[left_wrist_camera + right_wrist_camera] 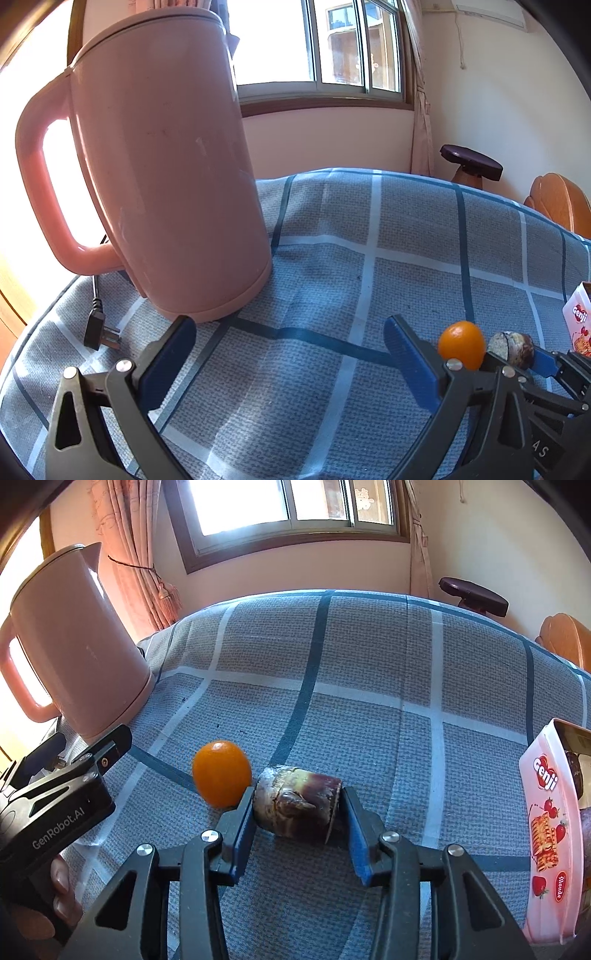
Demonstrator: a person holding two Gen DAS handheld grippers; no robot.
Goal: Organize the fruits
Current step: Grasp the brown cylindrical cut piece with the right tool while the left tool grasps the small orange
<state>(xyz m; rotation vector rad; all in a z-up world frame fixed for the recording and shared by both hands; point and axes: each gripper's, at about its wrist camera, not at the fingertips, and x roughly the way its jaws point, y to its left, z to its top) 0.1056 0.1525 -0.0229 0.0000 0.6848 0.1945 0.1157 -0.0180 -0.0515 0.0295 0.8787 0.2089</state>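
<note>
Right tongs [295, 805] clamp sugarcane piece [297, 803]; left tongs [290, 350] apart — checked tablecloth [369, 664], window [280, 502] behind.

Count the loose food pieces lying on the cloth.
2: an orange fruit left of the sugarcane piece that sits between the right gripper fingers. More may be hidden inside the pink box.

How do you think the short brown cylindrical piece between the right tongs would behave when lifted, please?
The sugarcane piece looks stiff and woody, so it probably won't squash. Lying on its side, it may roll if released. Its glossy skin could slip against the right tongs, which bracket it closely.
</note>
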